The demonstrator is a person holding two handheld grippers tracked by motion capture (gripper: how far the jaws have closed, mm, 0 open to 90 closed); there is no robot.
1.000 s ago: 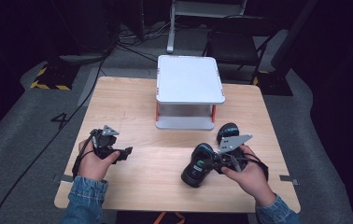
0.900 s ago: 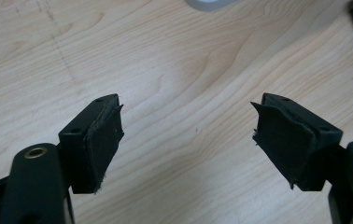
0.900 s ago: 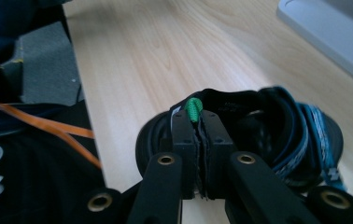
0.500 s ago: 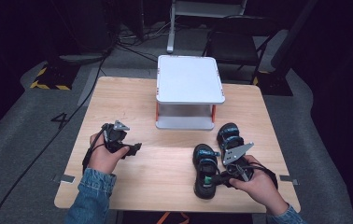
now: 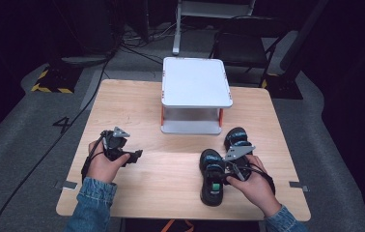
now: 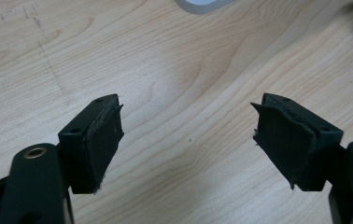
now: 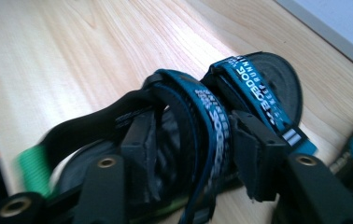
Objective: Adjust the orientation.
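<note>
Handling looks easy here: the black sandal (image 5: 212,177) with teal printed straps (image 7: 214,122) reads as light, with a flexible sole and soft webbing that gives and slides under a pinch, so the firmest hold is probably across a strap where it doubles over, or on the sole edge. It lies flat on the wooden table (image 5: 137,104), at the near right, toe pointing away from the person, with its mate, a second sandal (image 5: 236,137), just beside it to the far right and nearer the white two-tier stand (image 5: 195,79). The right gripper (image 7: 193,158) sits over the middle strap of the near sandal; its jaws have just been opening, and now stand partly apart with the strap between them, the pads looking slack on the webbing rather than pressing, so the sandal seems set down, not carried. The left gripper (image 6: 188,140) hangs over bare wood at the near left, well apart from both sandals, jaws wide and nothing between them.
</note>
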